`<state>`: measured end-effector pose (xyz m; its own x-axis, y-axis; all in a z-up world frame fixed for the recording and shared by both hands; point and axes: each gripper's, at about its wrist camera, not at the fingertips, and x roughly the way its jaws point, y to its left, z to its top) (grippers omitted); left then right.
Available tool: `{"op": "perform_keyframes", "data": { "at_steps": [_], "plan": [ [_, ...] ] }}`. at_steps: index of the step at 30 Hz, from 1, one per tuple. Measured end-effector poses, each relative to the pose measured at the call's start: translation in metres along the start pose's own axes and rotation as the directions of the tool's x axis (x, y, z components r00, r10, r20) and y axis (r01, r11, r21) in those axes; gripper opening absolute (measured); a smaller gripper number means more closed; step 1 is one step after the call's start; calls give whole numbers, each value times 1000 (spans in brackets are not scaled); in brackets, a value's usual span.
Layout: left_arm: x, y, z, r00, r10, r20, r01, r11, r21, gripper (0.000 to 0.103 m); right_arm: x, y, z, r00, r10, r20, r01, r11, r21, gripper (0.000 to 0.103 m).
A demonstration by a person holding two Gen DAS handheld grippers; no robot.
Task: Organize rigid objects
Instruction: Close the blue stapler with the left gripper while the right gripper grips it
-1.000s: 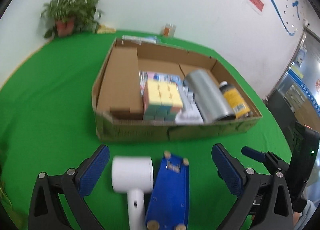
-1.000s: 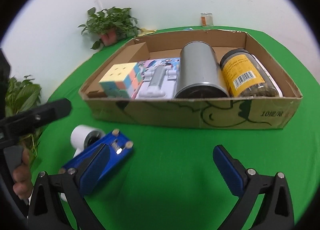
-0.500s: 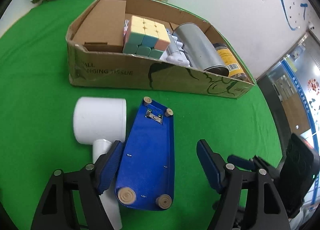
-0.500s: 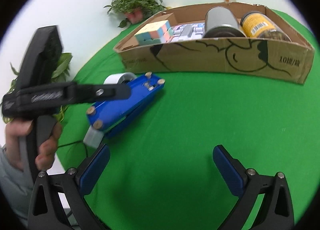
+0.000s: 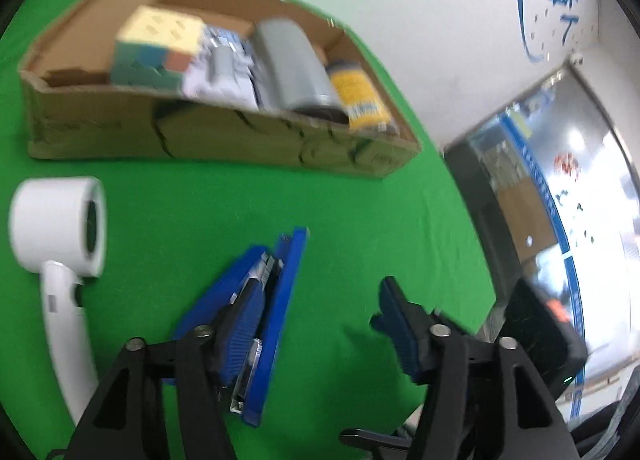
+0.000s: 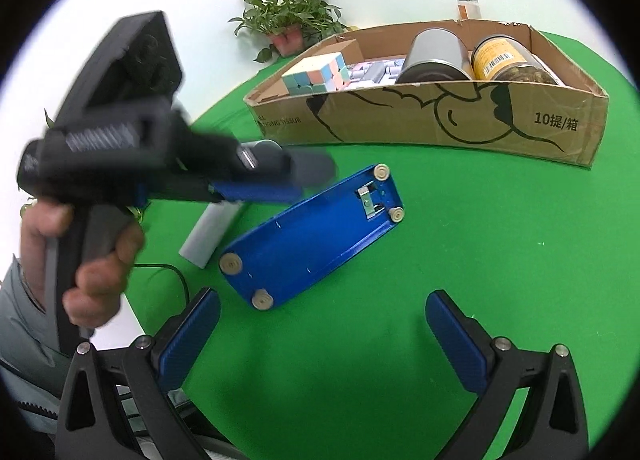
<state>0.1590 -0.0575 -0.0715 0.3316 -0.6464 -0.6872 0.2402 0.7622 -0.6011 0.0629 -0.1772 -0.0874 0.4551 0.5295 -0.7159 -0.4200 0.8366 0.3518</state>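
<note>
A blue stapler [image 5: 280, 300] stands tipped on its long edge on the green cloth, its underside with round feet turned toward the right wrist view [image 6: 316, 236]. My left gripper [image 5: 322, 288] is over it with jaws closing. The left pad [image 5: 240, 324] lies against the stapler and the right pad [image 5: 396, 320] stands apart from it. A white hair dryer [image 5: 60, 220] lies to the left. My right gripper [image 6: 322, 300] hangs open just short of the stapler, with nothing between its fingers.
A cardboard box [image 6: 440, 120] behind holds a pastel cube [image 6: 316, 72], a grey can [image 6: 436, 56] and a yellow-labelled jar [image 6: 508, 60]. A person's hand [image 6: 92, 260] grips the left tool. A potted plant [image 6: 292, 20] stands by the wall.
The left gripper's jaws narrowed and it dropped onto the stapler, which went from lying underside up to standing on its edge. The right gripper moved in closer to it.
</note>
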Motion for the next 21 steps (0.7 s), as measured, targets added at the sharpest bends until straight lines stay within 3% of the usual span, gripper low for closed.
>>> {"op": "perform_keyframes", "data": {
  "at_steps": [1, 3, 7, 13, 15, 17, 21],
  "plan": [
    [-7, 3, 0, 999, 36, 27, -36, 999, -3, 78, 2, 2, 0, 1000, 1, -5, -1, 1000, 0, 102],
    [-12, 12, 9, 994, 99, 47, -98, 995, -21, 89, 5, 6, -2, 1000, 9, -13, -9, 1000, -4, 102],
    [-5, 26, 10, 994, 101, -35, -103, 993, -61, 89, 16, 17, -3, 999, 27, -40, -28, 999, -29, 102],
    [14, 11, 3, 987, 100, -125, -100, 995, 5, 89, 18, 30, -2, 998, 50, -40, -53, 996, -77, 102],
    [13, 10, 0, 987, 76, -140, -79, 997, -15, 89, 17, 28, -2, 998, 55, -42, -58, 996, -69, 102],
    [14, 6, -3, 988, -5, -156, -2, 999, -44, 89, 15, 23, -2, 998, 54, -38, -56, 997, -50, 102],
    [28, -8, -12, 976, -85, -202, 79, 996, -41, 90, 13, 17, -2, 999, 35, -41, -36, 999, -28, 102]
  ]
}}
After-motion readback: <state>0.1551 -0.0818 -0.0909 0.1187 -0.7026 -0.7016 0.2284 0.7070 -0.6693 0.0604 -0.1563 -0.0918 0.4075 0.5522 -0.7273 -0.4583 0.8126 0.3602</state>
